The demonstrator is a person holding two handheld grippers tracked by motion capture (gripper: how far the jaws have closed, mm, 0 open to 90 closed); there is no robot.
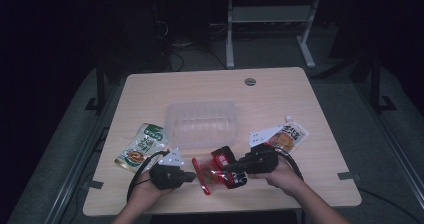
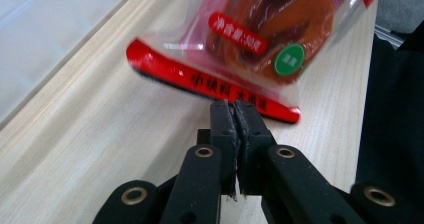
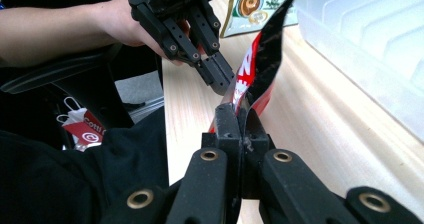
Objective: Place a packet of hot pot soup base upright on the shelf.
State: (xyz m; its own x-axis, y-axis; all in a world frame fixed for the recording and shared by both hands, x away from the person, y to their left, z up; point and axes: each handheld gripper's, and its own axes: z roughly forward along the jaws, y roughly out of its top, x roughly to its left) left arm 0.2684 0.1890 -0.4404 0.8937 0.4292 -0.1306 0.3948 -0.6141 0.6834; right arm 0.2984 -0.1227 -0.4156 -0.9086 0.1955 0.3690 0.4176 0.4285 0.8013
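The red snack pouch (image 1: 216, 170) is lifted at the near edge of the surface (image 1: 280, 91), its end pinched in the right hand-held gripper (image 1: 239, 173), whose jaws are clamped together on it. The left hand-held gripper (image 1: 191, 175) points at its red sealed edge with jaws pressed together, though I cannot tell whether film is caught between them. Just behind stands a clear plastic tub (image 1: 202, 123), flanked by a green packet (image 1: 142, 146) at left and an orange-and-white spouted pouch (image 1: 290, 135) at right, both well apart from the snack pouch.
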